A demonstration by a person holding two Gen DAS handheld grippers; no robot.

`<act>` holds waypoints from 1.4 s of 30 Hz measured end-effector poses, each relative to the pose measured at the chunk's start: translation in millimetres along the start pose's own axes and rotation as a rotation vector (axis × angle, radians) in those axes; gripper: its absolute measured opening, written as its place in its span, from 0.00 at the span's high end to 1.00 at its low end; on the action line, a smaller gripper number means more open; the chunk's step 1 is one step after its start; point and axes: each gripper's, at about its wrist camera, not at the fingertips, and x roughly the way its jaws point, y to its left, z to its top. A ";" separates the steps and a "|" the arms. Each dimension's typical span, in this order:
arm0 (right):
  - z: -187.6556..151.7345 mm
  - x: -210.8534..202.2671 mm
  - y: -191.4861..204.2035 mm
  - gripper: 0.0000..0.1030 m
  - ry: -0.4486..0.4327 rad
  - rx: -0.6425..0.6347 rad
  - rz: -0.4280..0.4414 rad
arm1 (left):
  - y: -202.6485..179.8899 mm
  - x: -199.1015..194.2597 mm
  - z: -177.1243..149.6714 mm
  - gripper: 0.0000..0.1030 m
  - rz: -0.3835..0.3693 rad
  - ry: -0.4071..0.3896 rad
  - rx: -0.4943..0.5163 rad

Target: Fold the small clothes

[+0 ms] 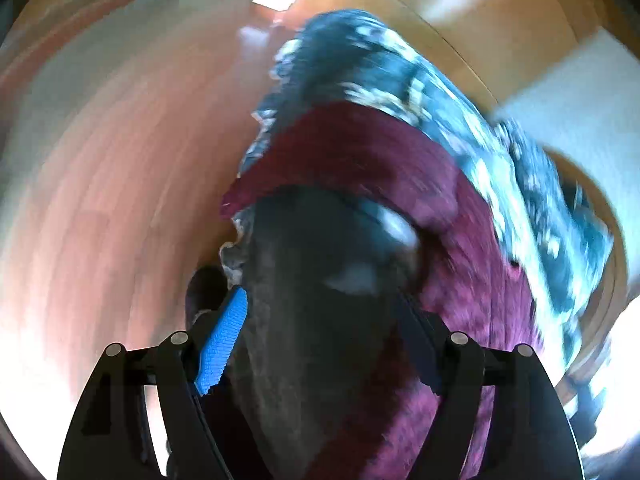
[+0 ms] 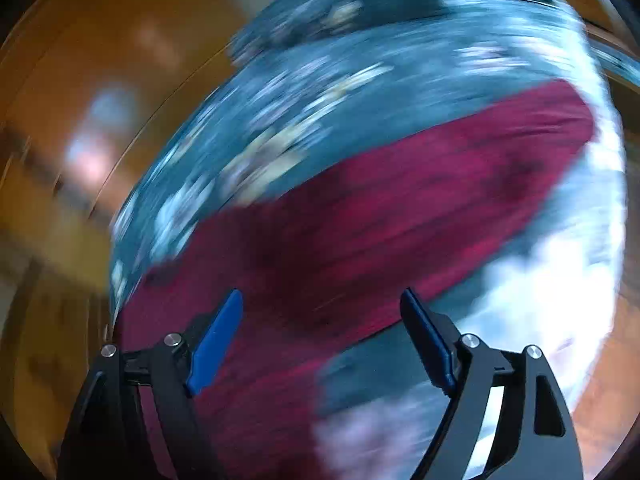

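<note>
Dark cloth (image 1: 320, 340) between left claw (image 1: 324, 340) fingers

You get heavy motion blur in both wrist views: the maroon cloth (image 2: 360, 216) and the blue patterned fabric (image 2: 304, 104) smear into streaks. White glare burns out the lower left and right edges of the left view. Fisheye bending curves the wooden table (image 1: 132, 152) toward dark corners.

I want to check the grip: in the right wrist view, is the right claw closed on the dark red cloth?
No, the right claw stands wide open, pads apart above the dark red cloth.
</note>
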 end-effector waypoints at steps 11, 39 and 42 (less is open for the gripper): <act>-130.9 92.5 146.0 0.15 0.160 -0.461 -0.064 | 37.0 71.4 66.8 0.22 -0.191 0.056 -0.312; -129.3 98.5 127.3 0.10 0.151 -0.448 -0.019 | 48.9 99.6 86.9 0.27 -0.300 0.044 -0.456; -129.0 98.6 127.3 0.09 0.152 -0.447 -0.017 | 49.0 117.6 84.7 0.27 -0.340 0.075 -0.532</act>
